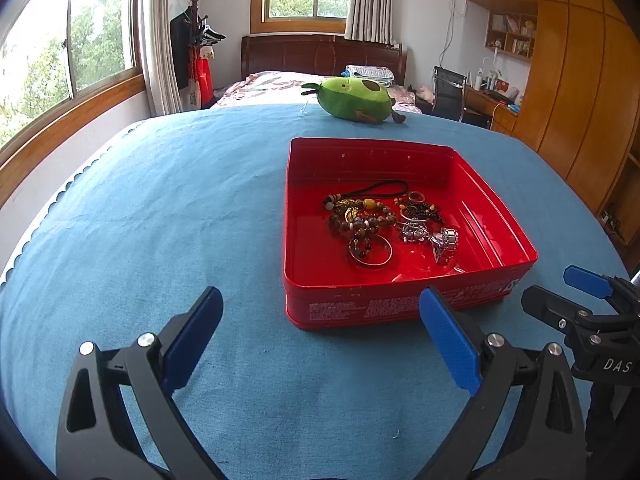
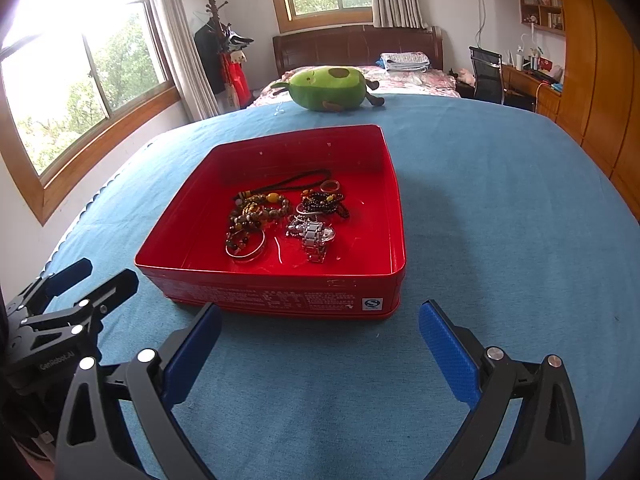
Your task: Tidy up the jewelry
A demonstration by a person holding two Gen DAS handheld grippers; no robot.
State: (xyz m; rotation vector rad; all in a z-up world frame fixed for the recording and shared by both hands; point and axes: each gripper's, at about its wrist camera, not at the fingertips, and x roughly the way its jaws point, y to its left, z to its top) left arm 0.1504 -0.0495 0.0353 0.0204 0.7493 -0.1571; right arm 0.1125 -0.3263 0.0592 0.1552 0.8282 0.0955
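A red tin box (image 1: 404, 304) stands on the blue tablecloth, and it also shows in the right wrist view (image 2: 280, 292). Inside lies a pile of jewelry: brown bead bracelets (image 1: 360, 220) (image 2: 256, 212), a silver bangle (image 1: 372, 256) (image 2: 246, 250), dark bead strands (image 1: 420, 210) (image 2: 324, 202), a silver watch (image 1: 444, 244) (image 2: 316, 240) and a black cord (image 1: 384, 188). My left gripper (image 1: 320, 308) is open and empty, just short of the box's near wall. My right gripper (image 2: 320, 320) is open and empty, also just in front of the box. Each gripper shows in the other's view, the right gripper (image 1: 560, 292) and the left gripper (image 2: 104, 276).
A green avocado plush toy (image 1: 352, 98) (image 2: 328, 88) lies at the far edge of the table (image 1: 160, 208). Behind are a bed (image 1: 280, 84), windows, a coat stand, a desk with a chair (image 1: 450, 92) and wooden wardrobes on the right.
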